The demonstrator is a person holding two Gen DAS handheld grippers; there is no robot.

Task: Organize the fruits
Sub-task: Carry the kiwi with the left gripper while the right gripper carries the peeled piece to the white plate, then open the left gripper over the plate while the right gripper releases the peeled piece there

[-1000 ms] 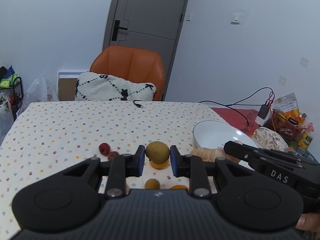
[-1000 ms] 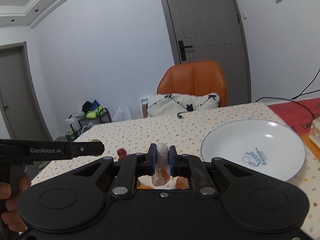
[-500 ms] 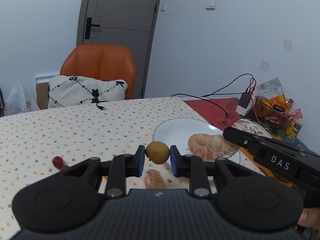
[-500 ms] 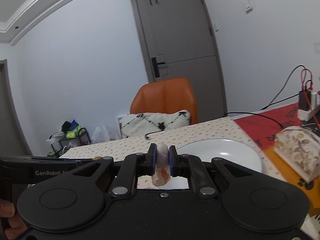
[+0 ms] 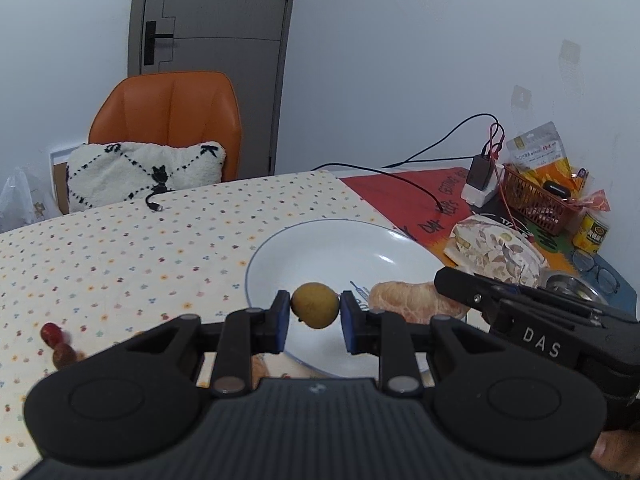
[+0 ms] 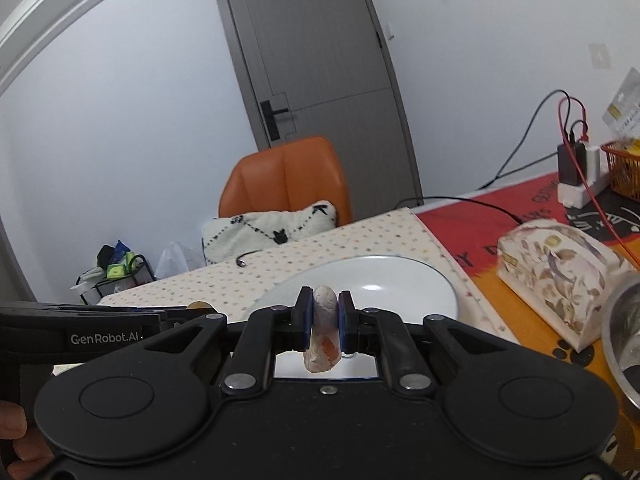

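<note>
Since the frame 0.5 s ago, both views sit closer to the plate [image 5: 320, 248]: its bowl now lies directly behind the left tool [image 5: 314, 311], which pinches a small yellow-brown fruit [image 5: 314, 305] above the near rim. The right tool [image 6: 322, 312] clamps a peeled citrus segment [image 6: 322, 332] over the same plate, as before. Two red fruits [image 5: 56, 344] rest on the dotted surface [image 5: 120, 256] at left. Legible writing: "DAS" on the right tool's side, "GenRobot.AI" on the left's.
</note>
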